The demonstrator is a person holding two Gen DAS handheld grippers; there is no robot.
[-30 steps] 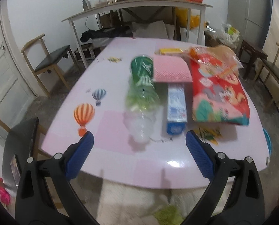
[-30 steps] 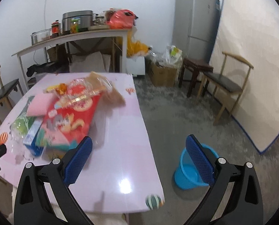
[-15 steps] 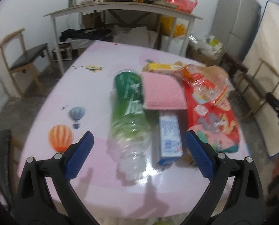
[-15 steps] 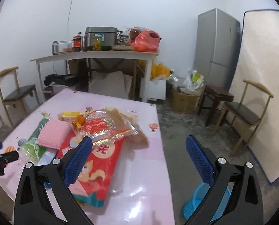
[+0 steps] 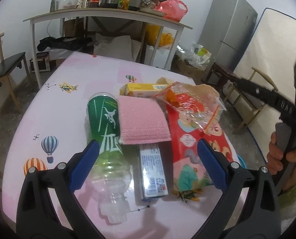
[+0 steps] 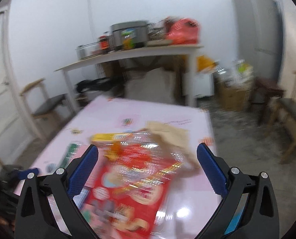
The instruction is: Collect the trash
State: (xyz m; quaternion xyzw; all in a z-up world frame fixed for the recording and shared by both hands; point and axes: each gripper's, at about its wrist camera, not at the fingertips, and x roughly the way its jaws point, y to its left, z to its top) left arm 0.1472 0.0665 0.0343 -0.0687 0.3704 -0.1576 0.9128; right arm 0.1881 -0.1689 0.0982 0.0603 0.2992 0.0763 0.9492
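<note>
We now see the right gripper (image 6: 147, 168) over the red snack bag (image 6: 128, 189), its jaws closing slightly. Our left gripper (image 5: 148, 164) sits closer above the green bottle (image 5: 106, 139).

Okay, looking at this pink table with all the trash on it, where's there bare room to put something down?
The pink table is bare along its left side, left of the green bottle, showing only printed balloons. The far end beyond the yellow box is also free. The middle and right are crowded: bottle, pink pad, blue-and-white box and red bag lie packed together.
</note>
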